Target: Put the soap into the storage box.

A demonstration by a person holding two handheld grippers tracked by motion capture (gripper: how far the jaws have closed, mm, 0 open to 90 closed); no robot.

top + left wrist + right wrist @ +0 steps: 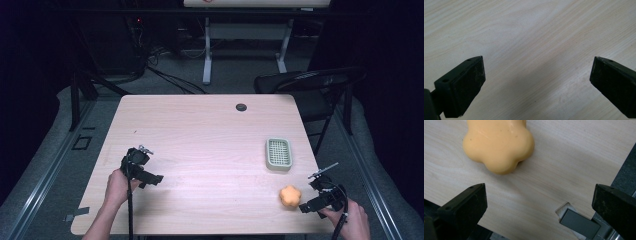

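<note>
An orange flower-shaped soap [290, 196] lies near the table's front right corner; it lies just beyond my jaws in the right gripper view [499, 143]. A pale green slatted soap dish [278, 153] sits farther back on the right. My right gripper [313, 196] is beside the soap at the table's corner, open [539, 202] with nothing between its jaws. My left gripper [150, 172] hovers over the front left of the table, open [537, 75] above bare wood.
The light wood table [200, 140] has a dark round grommet [241, 107] near its far edge. A black folding chair [310, 82] stands beyond the right rear corner. The table's corner edge and a grey metal piece [580, 222] lie under my right gripper.
</note>
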